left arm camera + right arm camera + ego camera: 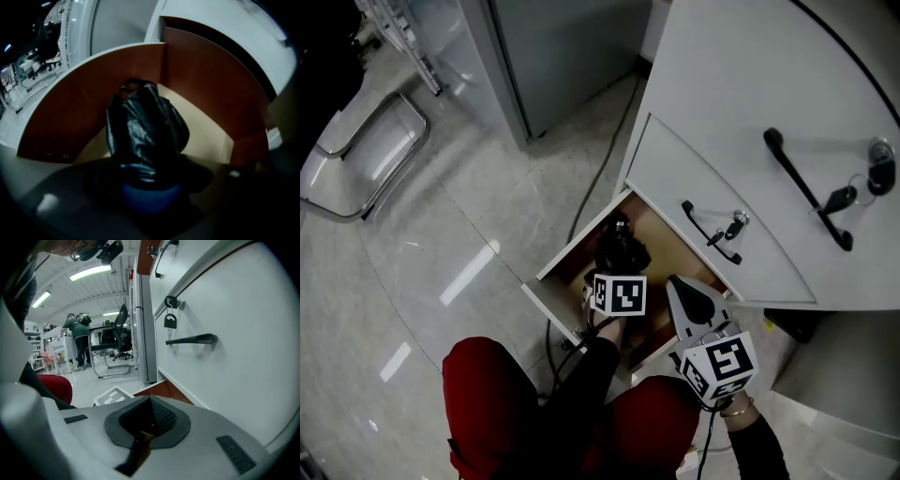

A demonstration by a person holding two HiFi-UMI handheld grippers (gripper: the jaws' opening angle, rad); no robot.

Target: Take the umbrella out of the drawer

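Observation:
The black folded umbrella lies in the open bottom drawer, which has brown wooden walls. In the left gripper view the umbrella points away from me, its strap loop at the far end and its blue handle at the near end. My left gripper is shut on that handle end; from the head view it reaches down into the drawer. My right gripper hovers over the drawer's right side, beside the left one. Its white jaws are shut with nothing between them.
Above the open drawer is a shut white drawer with a black handle and a key. A larger front to the right has a handle and keys. A black cable runs over the tiled floor. A chair frame stands far left.

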